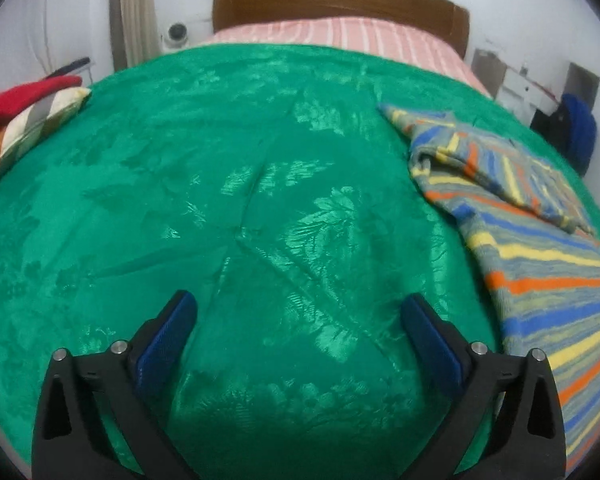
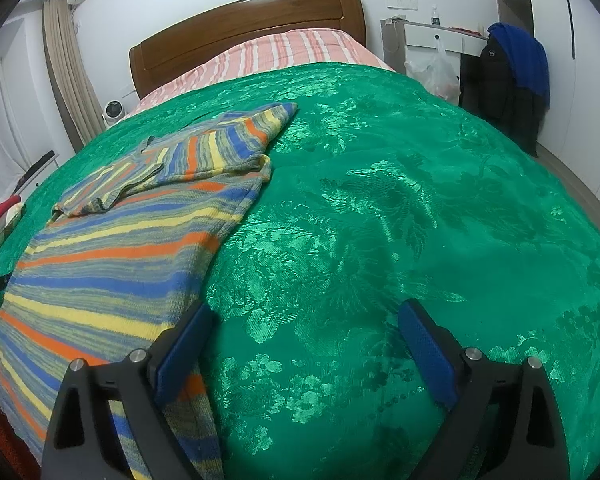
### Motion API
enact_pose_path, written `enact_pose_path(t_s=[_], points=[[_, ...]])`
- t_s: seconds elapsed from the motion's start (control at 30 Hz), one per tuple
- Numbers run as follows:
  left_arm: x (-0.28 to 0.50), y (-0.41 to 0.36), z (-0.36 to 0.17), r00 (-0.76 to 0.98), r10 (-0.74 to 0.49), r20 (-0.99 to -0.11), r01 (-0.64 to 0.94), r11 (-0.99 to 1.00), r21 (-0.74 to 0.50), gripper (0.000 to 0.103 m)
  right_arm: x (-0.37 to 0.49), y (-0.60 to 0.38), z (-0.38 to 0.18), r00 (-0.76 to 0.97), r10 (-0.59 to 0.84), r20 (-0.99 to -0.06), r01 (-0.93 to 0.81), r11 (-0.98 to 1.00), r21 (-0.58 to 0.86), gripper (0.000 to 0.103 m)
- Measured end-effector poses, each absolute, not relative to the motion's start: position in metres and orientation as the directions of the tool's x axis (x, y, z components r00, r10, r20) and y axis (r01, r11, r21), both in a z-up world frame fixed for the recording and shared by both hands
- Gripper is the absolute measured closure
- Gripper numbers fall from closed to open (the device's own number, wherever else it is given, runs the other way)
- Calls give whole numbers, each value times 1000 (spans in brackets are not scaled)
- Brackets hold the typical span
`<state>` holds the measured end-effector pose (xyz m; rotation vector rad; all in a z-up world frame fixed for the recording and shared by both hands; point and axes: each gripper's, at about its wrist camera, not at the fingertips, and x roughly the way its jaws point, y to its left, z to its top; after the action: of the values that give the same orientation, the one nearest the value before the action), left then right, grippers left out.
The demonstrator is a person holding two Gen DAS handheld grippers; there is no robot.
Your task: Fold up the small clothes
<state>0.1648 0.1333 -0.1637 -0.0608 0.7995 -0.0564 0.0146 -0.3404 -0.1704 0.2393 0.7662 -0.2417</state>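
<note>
You have a ribbed knit sweater (image 2: 112,256) on a glossy, embossed green bedspread (image 2: 380,220). Your grippers' pads (image 1: 430,338) look textured blue plastic; far off, the wooden headboard (image 2: 244,28) looks polished.

The bed (image 2: 244,20) carries a green cover (image 2: 420,220). A striped sweater (image 2: 112,256) lies on its left side, sleeves folded in. A pink striped sheet (image 2: 284,50) shows at the far end.

Likely a home bedroom: bed (image 2: 380,200), wooden headboard (image 2: 244,28), curtains (image 2: 64,72).
</note>
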Motion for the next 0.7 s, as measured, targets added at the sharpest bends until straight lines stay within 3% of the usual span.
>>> enact_pose_path(t_s=[0.7], points=[[159, 123, -167, 716, -19, -698, 11, 1000, -16, 0, 13, -336, -173, 702, -145, -697, 297, 950, 101, 7]])
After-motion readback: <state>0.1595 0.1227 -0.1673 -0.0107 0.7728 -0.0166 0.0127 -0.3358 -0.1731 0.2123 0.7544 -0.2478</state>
